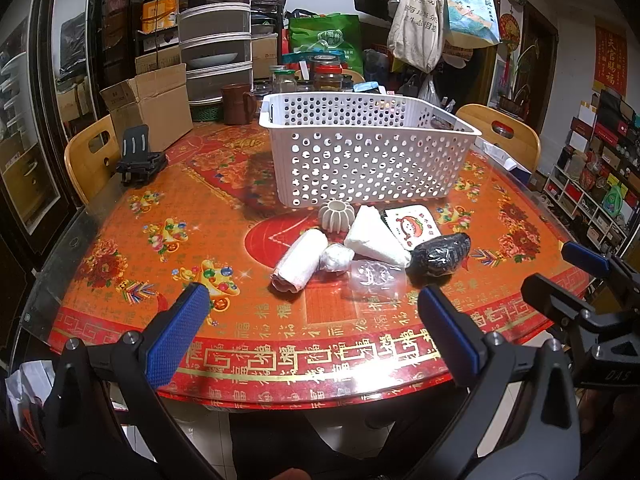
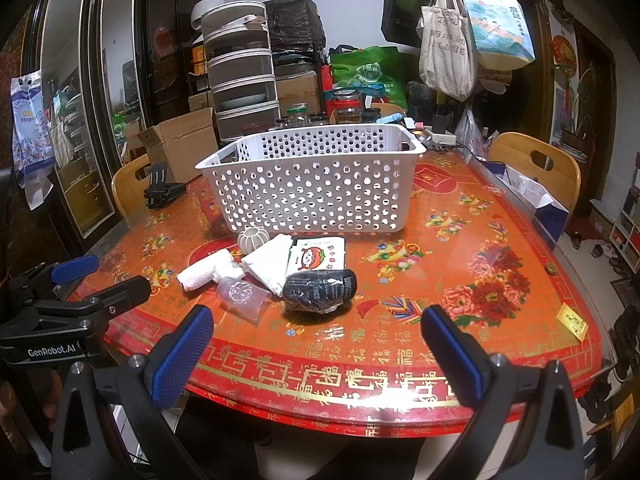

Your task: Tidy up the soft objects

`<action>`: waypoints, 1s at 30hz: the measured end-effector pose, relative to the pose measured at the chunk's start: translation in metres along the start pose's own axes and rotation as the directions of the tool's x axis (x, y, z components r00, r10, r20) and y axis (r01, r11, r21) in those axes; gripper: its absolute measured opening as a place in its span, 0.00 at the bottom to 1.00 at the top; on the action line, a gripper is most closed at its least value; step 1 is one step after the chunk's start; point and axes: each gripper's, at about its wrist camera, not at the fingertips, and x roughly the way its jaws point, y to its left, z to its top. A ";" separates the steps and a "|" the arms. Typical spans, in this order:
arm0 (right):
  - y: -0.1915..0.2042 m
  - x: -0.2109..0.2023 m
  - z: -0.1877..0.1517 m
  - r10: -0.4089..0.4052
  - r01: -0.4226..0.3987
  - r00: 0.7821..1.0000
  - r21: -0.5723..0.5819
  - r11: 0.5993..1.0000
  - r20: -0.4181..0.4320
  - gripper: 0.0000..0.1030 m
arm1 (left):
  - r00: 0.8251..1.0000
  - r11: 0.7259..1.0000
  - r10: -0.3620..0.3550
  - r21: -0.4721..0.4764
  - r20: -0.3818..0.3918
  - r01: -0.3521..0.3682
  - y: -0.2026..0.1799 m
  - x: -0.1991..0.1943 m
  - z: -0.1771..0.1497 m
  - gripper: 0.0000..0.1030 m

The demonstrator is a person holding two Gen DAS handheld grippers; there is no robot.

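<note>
A white perforated basket (image 1: pixel 360 160) (image 2: pixel 312 184) stands on the red table. In front of it lie soft things: a white roll (image 1: pixel 298 260) (image 2: pixel 204 270), a small wrapped bundle (image 1: pixel 338 258), a white folded packet (image 1: pixel 374 236) (image 2: pixel 268 264), a cartoon wipes pack (image 1: pixel 412 226) (image 2: pixel 320 256), a black wrapped bundle (image 1: pixel 440 256) (image 2: pixel 320 290), a clear pouch (image 1: pixel 374 278) (image 2: pixel 242 294) and a ribbed white ornament (image 1: pixel 336 216) (image 2: pixel 251 240). My left gripper (image 1: pixel 312 312) is open and empty over the near edge. My right gripper (image 2: pixel 316 332) is open and empty beside it.
A black stand (image 1: pixel 140 160) and cardboard box (image 1: pixel 152 104) sit at the back left. Jars (image 1: pixel 324 74), a brown mug (image 1: pixel 238 104) and a stacked food cover (image 1: pixel 216 32) stand behind the basket. Wooden chairs (image 2: pixel 536 164) flank the table. A yellow card (image 2: pixel 573 322) lies near the right edge.
</note>
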 end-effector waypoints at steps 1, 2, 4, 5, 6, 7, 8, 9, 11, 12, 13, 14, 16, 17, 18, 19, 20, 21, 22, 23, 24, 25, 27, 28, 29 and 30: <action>0.000 0.000 0.000 0.000 0.000 1.000 0.000 1.000 0.000 1.00 | 1.000 1.000 0.000 0.000 0.001 0.000 0.000 0.000 0.000 1.00; 0.000 0.000 0.000 -0.001 0.001 1.000 0.000 1.000 0.000 1.00 | 1.000 1.000 -0.001 -0.001 0.001 0.001 0.000 0.000 0.000 1.00; 0.000 0.000 0.000 0.000 0.000 1.000 0.000 1.000 0.000 1.00 | 1.000 1.000 0.001 0.000 0.001 -0.001 0.000 0.000 0.000 1.00; 0.000 0.000 0.000 0.000 0.000 1.000 0.000 1.000 0.000 1.00 | 1.000 1.000 0.000 0.000 0.001 0.000 0.000 0.000 0.000 1.00; 0.000 0.000 0.000 -0.001 0.001 1.000 0.000 1.000 0.000 1.00 | 1.000 1.000 0.000 0.000 0.001 0.000 0.000 0.000 0.000 1.00; 0.000 0.000 0.000 -0.001 0.001 1.000 0.000 1.000 0.000 1.00 | 1.000 1.000 0.000 0.000 0.001 0.000 0.000 0.000 0.000 1.00; 0.000 0.000 0.000 0.000 0.000 1.000 0.001 1.000 0.000 1.00 | 1.000 1.000 0.000 0.000 0.001 0.000 0.000 0.000 0.000 1.00; 0.000 0.000 0.000 0.000 0.000 1.000 0.001 1.000 0.000 1.00 | 1.000 1.000 0.000 0.001 0.000 0.000 0.000 0.000 0.000 1.00; 0.000 0.000 0.000 -0.001 0.001 1.000 0.001 1.000 0.000 1.00 | 1.000 1.000 0.000 0.000 0.000 0.000 0.000 0.000 0.000 1.00; 0.000 0.000 0.000 0.000 0.000 1.000 0.001 1.000 0.000 1.00 | 1.000 1.000 0.000 0.000 0.001 0.000 0.000 0.000 0.000 1.00; 0.000 0.000 0.000 0.000 0.000 1.000 0.000 1.000 0.000 1.00 | 1.000 1.000 0.000 -0.001 0.000 0.000 0.000 0.000 0.000 1.00; 0.000 0.000 0.000 -0.001 0.001 1.000 0.000 1.000 -0.001 1.00 | 1.000 1.000 0.000 -0.001 0.000 0.000 0.000 -0.001 0.000 1.00; 0.001 0.001 0.000 -0.002 0.002 1.000 -0.001 1.000 -0.002 1.00 | 1.000 1.000 0.000 0.000 0.001 0.000 0.000 0.000 0.000 1.00; 0.001 0.001 0.000 -0.001 0.001 1.000 -0.001 1.000 -0.001 1.00 | 1.000 1.000 0.000 -0.001 0.000 0.000 0.000 0.000 0.000 1.00; 0.001 0.001 0.000 -0.001 0.001 1.000 -0.001 1.000 -0.002 1.00 | 1.000 1.000 0.001 -0.001 0.000 -0.001 0.000 0.001 -0.001 1.00; 0.001 0.001 0.000 -0.002 0.002 1.000 -0.001 1.000 -0.002 1.00 | 1.000 1.000 0.000 -0.001 0.000 0.000 0.000 0.001 -0.001 1.00; 0.001 0.001 0.000 -0.001 0.001 1.000 -0.001 1.000 -0.001 1.00 | 1.000 1.000 0.000 0.000 0.000 0.000 0.000 0.001 -0.001 1.00; 0.001 0.001 0.000 -0.001 0.001 1.000 -0.001 1.000 -0.002 1.00 | 1.000 1.000 0.000 0.000 0.000 0.000 0.000 0.001 -0.001 1.00; 0.001 0.001 0.000 -0.001 0.001 1.000 -0.001 1.000 -0.002 1.00 | 1.000 1.000 0.000 0.000 0.000 0.000 0.000 0.001 -0.001 1.00; 0.001 0.001 0.000 -0.001 0.001 1.000 -0.001 1.000 -0.002 1.00 | 1.000 1.000 0.000 0.000 0.000 0.000 0.000 0.000 -0.001 1.00; 0.001 0.001 0.000 -0.001 0.001 1.000 -0.001 1.000 -0.002 1.00 | 1.000 1.000 0.000 -0.001 0.000 0.000 0.000 0.001 -0.001 1.00; 0.001 0.001 0.000 -0.001 0.001 1.000 -0.001 1.000 -0.002 1.00 | 1.000 1.000 0.000 -0.001 -0.001 0.000 0.000 0.001 -0.001 1.00; 0.001 0.001 0.000 0.000 0.000 1.000 -0.002 1.000 -0.003 1.00 | 1.000 1.000 0.002 0.000 -0.001 -0.002 0.000 0.001 -0.001 1.00; 0.002 0.002 -0.001 0.000 0.000 1.000 -0.002 1.000 -0.003 1.00 | 1.000 1.000 0.004 0.001 0.001 -0.004 0.000 0.001 -0.001 1.00; 0.002 0.002 -0.001 0.001 -0.001 1.000 -0.002 1.000 -0.003 1.00 | 1.000 1.000 0.007 0.002 0.008 -0.007 0.000 0.000 -0.001 1.00; 0.002 0.002 -0.001 0.003 -0.003 1.000 -0.002 1.000 -0.002 1.00 | 1.000 1.000 0.007 -0.001 0.015 -0.007 0.001 -0.001 -0.002 1.00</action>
